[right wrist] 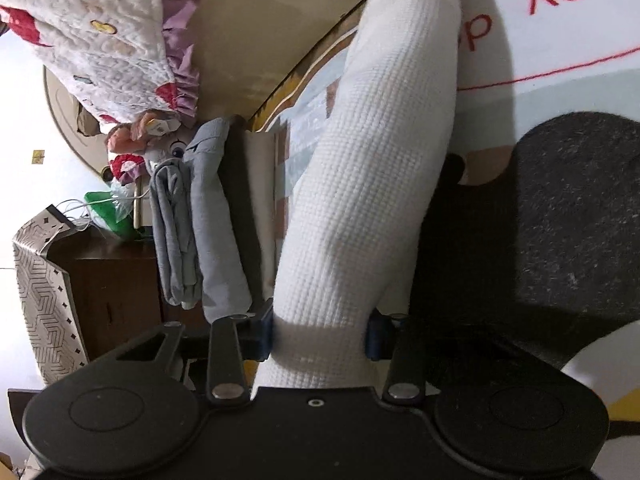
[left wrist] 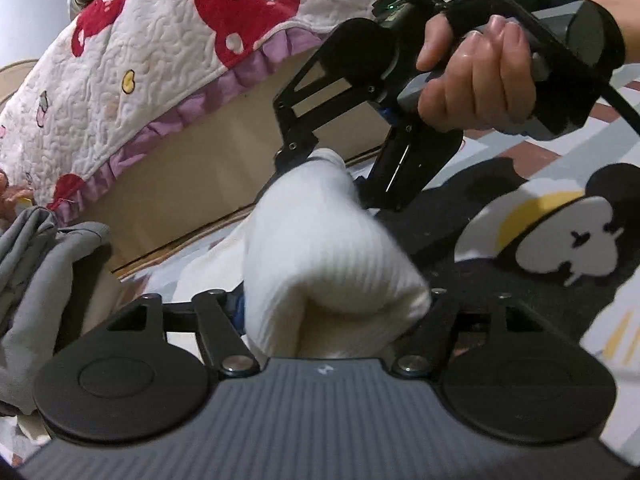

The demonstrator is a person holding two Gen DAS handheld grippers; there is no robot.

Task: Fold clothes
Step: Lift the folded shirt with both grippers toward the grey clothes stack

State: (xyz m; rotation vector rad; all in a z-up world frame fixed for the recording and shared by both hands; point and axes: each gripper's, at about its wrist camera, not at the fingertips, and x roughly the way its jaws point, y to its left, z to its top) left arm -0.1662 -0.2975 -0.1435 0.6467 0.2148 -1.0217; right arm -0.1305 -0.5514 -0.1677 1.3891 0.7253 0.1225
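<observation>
Holding white waffle-knit garment [left wrist: 320, 256] stretched between both tools, lifted above cartoon-print mat [left wrist: 560, 240]. Left hand-held gripper [left wrist: 336, 312] clamped on one bunched end; right hand-held gripper [left wrist: 320, 164] pinching far end, gripped by bare hand [left wrist: 476, 80]. From right wrist view: right hand-held gripper [right wrist: 320, 336] closed around cloth [right wrist: 380, 160], fabric running forward as long roll. Folded grey clothes [right wrist: 204, 220] stacked just left, near bed edge. Quilt with purple frill [left wrist: 160, 80] overhanging behind. Open mat to right.
</observation>
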